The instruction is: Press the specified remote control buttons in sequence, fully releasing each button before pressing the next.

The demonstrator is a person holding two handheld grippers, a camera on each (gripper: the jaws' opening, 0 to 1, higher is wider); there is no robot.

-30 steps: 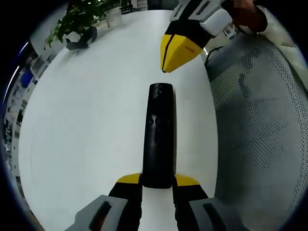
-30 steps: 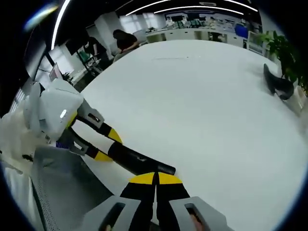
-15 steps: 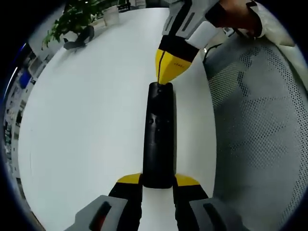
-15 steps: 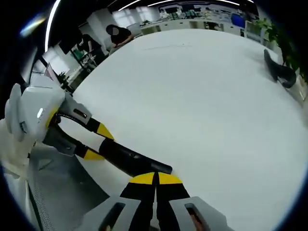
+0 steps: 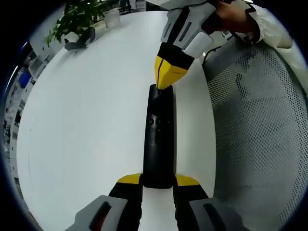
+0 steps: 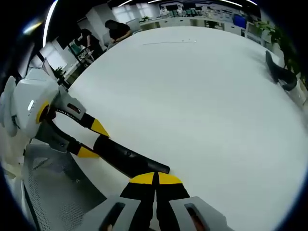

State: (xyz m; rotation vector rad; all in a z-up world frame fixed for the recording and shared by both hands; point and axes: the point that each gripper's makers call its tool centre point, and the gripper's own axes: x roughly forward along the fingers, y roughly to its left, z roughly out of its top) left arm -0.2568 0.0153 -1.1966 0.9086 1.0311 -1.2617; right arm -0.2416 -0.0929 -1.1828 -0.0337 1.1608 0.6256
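Lowered, the closed right gripper (image 5: 163, 81) touches the remote (image 5: 159, 139), clamped by left gripper (image 5: 158, 182).

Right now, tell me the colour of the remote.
Black; the remote shows best in the left gripper view.

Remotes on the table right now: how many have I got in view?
1. The black remote lies on the white table near its edge, its near end clamped in the left gripper, with the shut right gripper at its far end. Nothing appears to hide another.
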